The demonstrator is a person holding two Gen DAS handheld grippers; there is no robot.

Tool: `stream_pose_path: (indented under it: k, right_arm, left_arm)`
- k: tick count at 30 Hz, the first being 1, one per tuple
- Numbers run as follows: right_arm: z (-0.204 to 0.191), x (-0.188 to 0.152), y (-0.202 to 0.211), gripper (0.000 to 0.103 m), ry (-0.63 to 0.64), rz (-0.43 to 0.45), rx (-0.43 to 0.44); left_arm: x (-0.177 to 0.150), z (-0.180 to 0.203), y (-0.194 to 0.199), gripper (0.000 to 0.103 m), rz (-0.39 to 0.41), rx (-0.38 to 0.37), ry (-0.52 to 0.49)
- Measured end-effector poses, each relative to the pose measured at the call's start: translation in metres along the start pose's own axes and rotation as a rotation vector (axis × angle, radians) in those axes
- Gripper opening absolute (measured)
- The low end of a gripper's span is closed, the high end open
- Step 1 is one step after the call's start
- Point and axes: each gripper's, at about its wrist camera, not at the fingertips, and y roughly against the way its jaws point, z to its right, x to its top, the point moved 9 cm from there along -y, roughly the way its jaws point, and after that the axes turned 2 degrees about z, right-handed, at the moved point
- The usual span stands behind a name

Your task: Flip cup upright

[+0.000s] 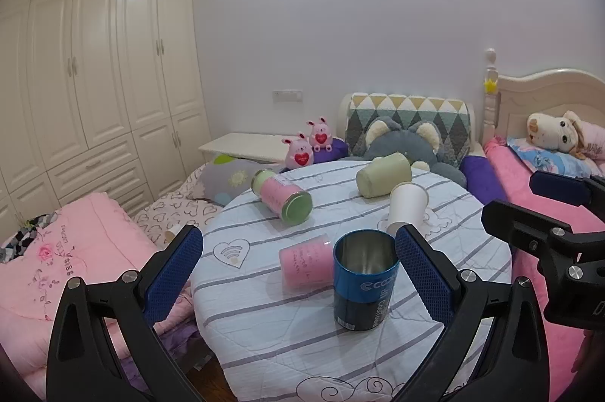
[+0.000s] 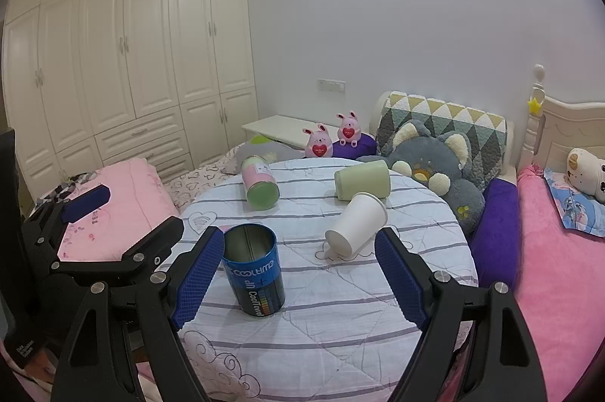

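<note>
left claw [image 1: 298,273] spread wide, empty | right claw [image 2: 298,273] spread wide, empty | blue tin [image 1: 363,279] upright on surface [image 1: 264,334] | white cup [image 2: 357,230], green cup [image 2: 363,180], pink canister [image 2: 260,186] lying down, left to flip

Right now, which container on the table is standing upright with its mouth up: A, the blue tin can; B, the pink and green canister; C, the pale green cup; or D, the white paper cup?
A: the blue tin can stands open end up; the other three lie on their sides.
</note>
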Motion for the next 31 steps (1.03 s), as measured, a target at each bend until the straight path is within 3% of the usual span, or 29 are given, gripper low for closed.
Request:
stream_pose_path:
  k: [23,31]
  right_arm:
    - [0.0,-0.001,-0.008,0.083,-0.001,-0.008,-0.001]
    - [0.002,-0.006,-0.02,0.083,-0.004,-0.035,-0.004]
  left_arm:
    - [0.003,-0.008,-0.015,0.103,-0.009,0.008,0.016]
    - [0.002,-0.009,-0.024,0.103,-0.024,-0.022,0.023]
